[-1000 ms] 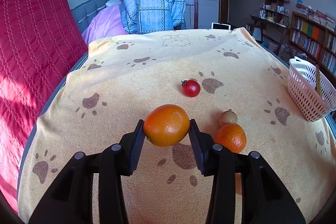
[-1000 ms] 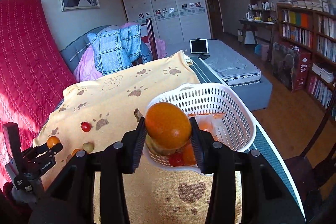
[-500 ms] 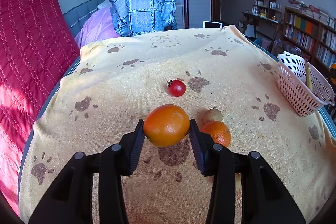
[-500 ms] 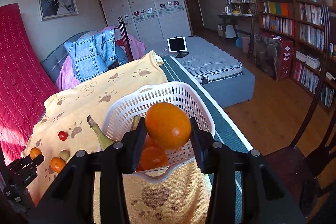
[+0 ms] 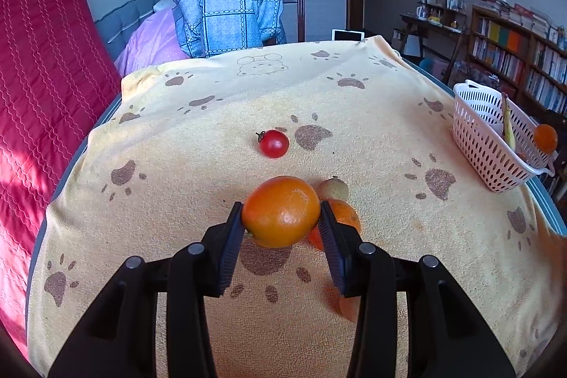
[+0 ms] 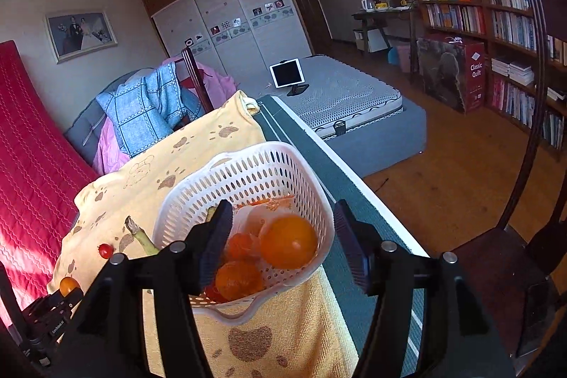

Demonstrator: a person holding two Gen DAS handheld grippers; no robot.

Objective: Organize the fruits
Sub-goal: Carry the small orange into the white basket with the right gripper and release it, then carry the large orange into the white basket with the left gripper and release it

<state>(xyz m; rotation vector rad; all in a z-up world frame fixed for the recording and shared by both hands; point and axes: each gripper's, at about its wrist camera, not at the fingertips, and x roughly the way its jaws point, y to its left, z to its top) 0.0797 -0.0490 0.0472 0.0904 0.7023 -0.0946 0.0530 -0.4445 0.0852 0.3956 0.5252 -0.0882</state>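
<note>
Left tongs (image 5: 281,218): clenched on an orange (image 5: 281,210), pads pressing its two sides; the fruit is lifted clear of the cloth, with its shadow on the towel below.
Right tongs (image 6: 283,236): released, fingers spread wide on either side of the basket's near rim, nothing between them.
Basket (image 6: 244,172): white, perforated, standing at the tabletop's edge; in the left wrist view it sits at 3 o'clock, well apart from the loose fruit.
Basket contents: a large orange fruit (image 6: 288,245) lies against the wall at 4 o'clock, two smaller oranges (image 6: 237,278) beside it at 7 o'clock, something red just under them; whether it is a tomato I cannot tell.
Banana (image 6: 141,238): its stem pokes out over the basket's rim at 9 o'clock.
Cherry tomato (image 5: 273,143): alone on the towel at 12 o'clock from the held orange, near but apart.
Second orange (image 5: 345,215): on the towel, partly hidden behind the right finger of the left tongs.
Small tan fruit (image 5: 333,188): just beside the second orange, at 1 o'clock from the held one; touching or not, I cannot tell.
Tabletop (image 5: 545,204): covered by a yellow paw-print towel (image 5: 212,165), only its edge showing.
</note>
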